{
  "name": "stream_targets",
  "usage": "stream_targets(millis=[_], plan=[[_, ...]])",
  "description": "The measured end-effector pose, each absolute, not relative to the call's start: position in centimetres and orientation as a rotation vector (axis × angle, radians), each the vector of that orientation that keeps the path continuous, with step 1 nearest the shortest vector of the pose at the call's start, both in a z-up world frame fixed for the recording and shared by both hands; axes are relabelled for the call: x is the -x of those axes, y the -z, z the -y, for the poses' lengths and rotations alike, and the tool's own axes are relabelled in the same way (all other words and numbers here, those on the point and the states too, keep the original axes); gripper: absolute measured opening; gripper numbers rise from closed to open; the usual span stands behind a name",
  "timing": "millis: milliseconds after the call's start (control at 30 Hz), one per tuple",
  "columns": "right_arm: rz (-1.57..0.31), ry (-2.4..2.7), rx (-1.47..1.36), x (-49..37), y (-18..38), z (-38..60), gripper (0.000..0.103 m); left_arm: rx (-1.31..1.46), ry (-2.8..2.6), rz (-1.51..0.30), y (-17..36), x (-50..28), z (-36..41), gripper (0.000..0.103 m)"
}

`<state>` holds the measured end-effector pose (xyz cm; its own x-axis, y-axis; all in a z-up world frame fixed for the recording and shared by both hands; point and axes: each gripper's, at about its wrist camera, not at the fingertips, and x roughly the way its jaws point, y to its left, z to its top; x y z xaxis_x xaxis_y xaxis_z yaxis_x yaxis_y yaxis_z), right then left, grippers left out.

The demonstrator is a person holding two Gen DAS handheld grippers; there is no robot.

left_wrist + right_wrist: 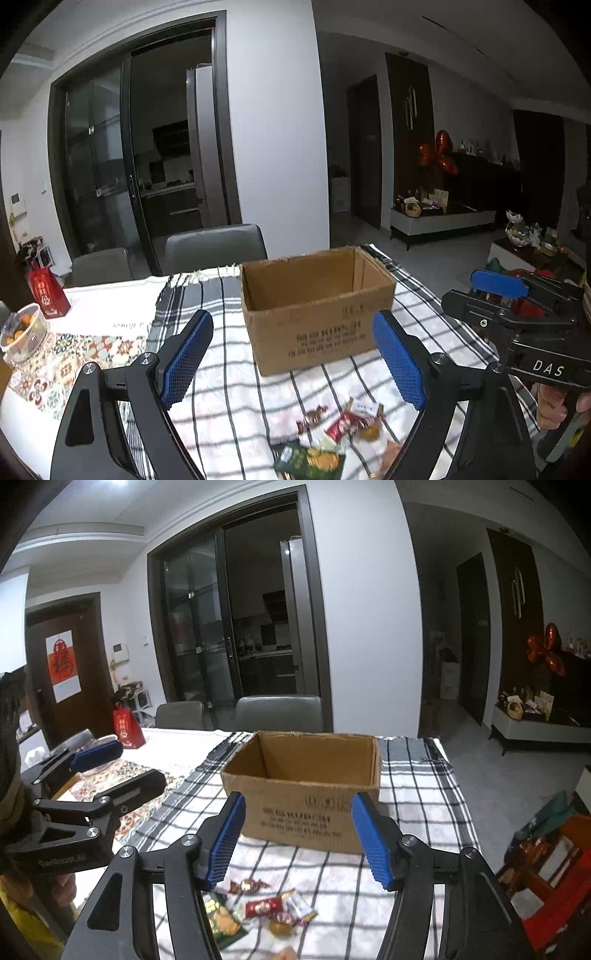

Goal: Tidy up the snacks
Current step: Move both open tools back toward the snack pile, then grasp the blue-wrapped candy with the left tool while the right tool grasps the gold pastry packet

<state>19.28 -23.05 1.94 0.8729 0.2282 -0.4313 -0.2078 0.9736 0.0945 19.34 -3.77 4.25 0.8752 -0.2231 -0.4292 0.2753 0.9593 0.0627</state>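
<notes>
1. My left gripper [295,363] has its jaws spread wide, grasping nothing.
2. My right gripper [297,840] is released too, empty.
3. Snacks [258,910] lie at lower centre on the checked cloth [417,812], before the cardboard box [303,794].

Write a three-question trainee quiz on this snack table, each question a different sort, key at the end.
1. True or false: the cardboard box has snacks inside.
2. Multiple choice: the snack pile lies A) inside the box, B) on the checked cloth in front of the box, C) in the white basket.
3. Fill in: neither the left gripper nor the right gripper holds a snack; both stand ____.

Key: 1 false, what shows of the inside is bare; 2 B; 3 open.
</notes>
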Motion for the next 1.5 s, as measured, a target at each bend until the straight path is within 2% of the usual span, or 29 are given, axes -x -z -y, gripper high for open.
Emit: stream_targets(millis=[67, 833, 1267, 1367, 1500], plan=[[-0.461, -0.219, -0.040, -18.2, -1.4, 22.8, 0.066, -0.125, 0.255, -0.438, -3.6, -18.3, 3.5, 0.089], [-0.707, -0.274, -0.023, -12.2, 7.7, 21.0, 0.066, -0.158, 0.302, -0.595, 5.6, -10.9, 2.9, 0.090], [-0.806, -0.394, 0.009, -11.9, 11.9, 21.4, 0.066, -0.177, 0.504, -0.742, 11.3, -9.6, 6.9, 0.060], [-0.841, -0.414, 0.001, -12.6, 12.9, 21.5, 0.066, -0.147, 0.538, -0.791, 12.4, -10.1, 7.4, 0.048], [-0.856, -0.432, -0.002, -12.9, 13.6, 21.4, 0.066, -0.156, 0.565, -0.820, 13.7, -10.4, 8.1, 0.041]])
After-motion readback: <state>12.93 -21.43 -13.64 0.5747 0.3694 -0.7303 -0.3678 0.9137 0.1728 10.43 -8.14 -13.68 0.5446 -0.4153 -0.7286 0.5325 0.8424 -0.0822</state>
